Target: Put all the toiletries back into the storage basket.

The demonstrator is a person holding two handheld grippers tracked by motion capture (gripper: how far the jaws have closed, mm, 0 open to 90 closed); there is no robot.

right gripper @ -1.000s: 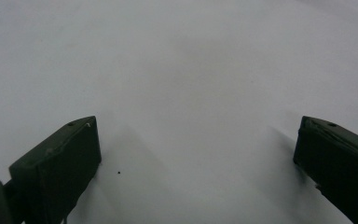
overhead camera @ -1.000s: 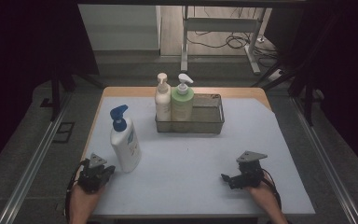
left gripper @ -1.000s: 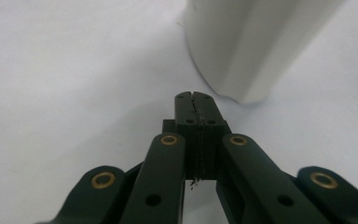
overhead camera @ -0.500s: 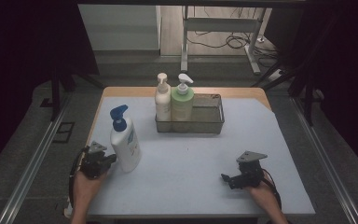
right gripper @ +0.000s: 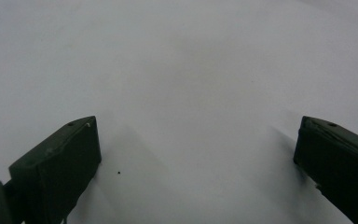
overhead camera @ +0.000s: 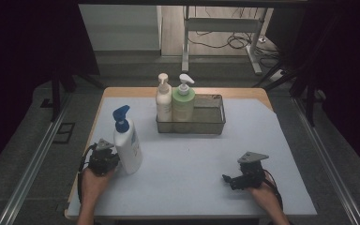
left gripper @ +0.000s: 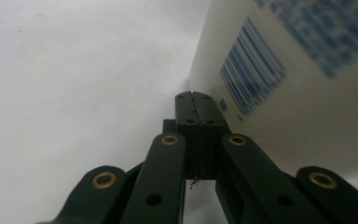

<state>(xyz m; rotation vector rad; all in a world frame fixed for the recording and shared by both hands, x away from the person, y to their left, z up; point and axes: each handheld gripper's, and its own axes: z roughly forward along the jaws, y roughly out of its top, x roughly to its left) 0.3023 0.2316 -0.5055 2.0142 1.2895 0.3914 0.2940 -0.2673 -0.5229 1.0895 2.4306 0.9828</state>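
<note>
Beside the lotion pump bottle (overhead camera: 127,146), the left gripper (left gripper: 196,100) is pressed shut, empty; its jaws should be opened before grasping; the right gripper (right gripper: 196,154) is held wide.

Table (overhead camera: 281,140) sits centre frame, pale grey mat over a light wood top; wood edge shows at 12 o'clock and along the near left. Floor (overhead camera: 28,187) around it is grey and dim. Metal rails (overhead camera: 33,173) run along the floor at 9 and 3 o'clock. Dark curtains (overhead camera: 28,42) hang at 10 and 2 o'clock. At 12 o'clock, a lit wooden floor patch with a grey metal stand (overhead camera: 215,28) and loose cables (overhead camera: 220,43).
</note>
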